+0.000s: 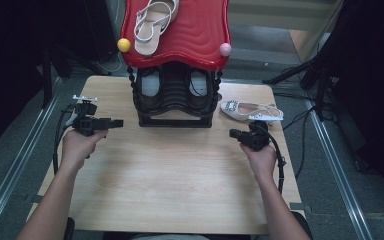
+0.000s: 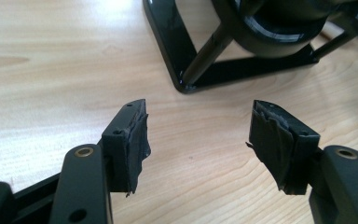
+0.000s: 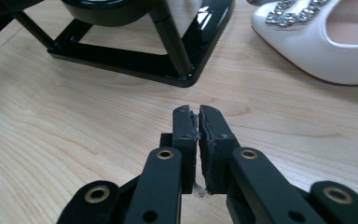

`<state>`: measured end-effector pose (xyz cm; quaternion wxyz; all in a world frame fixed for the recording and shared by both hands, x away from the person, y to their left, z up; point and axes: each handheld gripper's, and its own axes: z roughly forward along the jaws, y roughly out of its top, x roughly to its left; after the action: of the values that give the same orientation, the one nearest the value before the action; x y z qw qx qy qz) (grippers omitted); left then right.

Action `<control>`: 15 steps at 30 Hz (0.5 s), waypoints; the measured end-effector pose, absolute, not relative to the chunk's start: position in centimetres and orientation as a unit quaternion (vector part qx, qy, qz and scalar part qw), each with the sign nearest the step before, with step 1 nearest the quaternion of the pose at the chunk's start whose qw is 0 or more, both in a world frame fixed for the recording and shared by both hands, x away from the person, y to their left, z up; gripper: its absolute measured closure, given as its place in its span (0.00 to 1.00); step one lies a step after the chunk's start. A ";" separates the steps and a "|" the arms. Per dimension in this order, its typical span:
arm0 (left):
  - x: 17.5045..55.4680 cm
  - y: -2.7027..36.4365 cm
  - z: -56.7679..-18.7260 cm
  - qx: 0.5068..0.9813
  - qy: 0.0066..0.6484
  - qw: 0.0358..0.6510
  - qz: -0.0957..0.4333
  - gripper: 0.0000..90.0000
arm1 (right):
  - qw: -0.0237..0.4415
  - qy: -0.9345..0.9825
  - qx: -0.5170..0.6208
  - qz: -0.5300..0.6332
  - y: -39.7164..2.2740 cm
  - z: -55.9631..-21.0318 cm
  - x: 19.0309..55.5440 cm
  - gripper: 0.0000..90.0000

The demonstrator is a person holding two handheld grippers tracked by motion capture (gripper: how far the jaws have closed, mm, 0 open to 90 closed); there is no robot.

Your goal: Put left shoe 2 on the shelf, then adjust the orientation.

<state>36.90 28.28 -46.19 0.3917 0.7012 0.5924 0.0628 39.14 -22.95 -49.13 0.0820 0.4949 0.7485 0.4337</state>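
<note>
A black shoe rack with a red wavy top stands at the far middle of the wooden table. A pale strappy sandal lies on the red top. To the right of the rack, a white flat shoe with a jewelled toe rests on the table. My left gripper hovers low by the rack's left front corner, open, with bare wood between its fingers. My right gripper is shut on nothing, just in front of the white shoe and the rack's right corner.
A yellow ball and a pink ball cap the red top's front corners. Dark shoes sit on a shelf inside the rack. Metal rails and cables run along the floor on both sides of the table.
</note>
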 end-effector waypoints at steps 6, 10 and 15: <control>36.6 28.0 -46.7 0.709 0.586 0.387 0.067 0.41 | 0.088 0.750 0.501 0.423 -23.8 -48.6 40.0 1.00; 36.6 27.8 -46.7 0.711 0.583 0.389 0.064 0.41 | 0.091 0.744 0.508 0.425 -24.3 -48.6 40.4 1.00; 36.4 27.4 -46.9 0.717 0.573 0.392 0.066 0.41 | 0.088 0.735 0.523 0.423 -25.3 -48.9 41.0 1.00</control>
<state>36.38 27.40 -46.90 0.3917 0.7165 0.5734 0.0656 40.98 -25.27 -48.93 0.0878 0.5232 0.7345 0.4231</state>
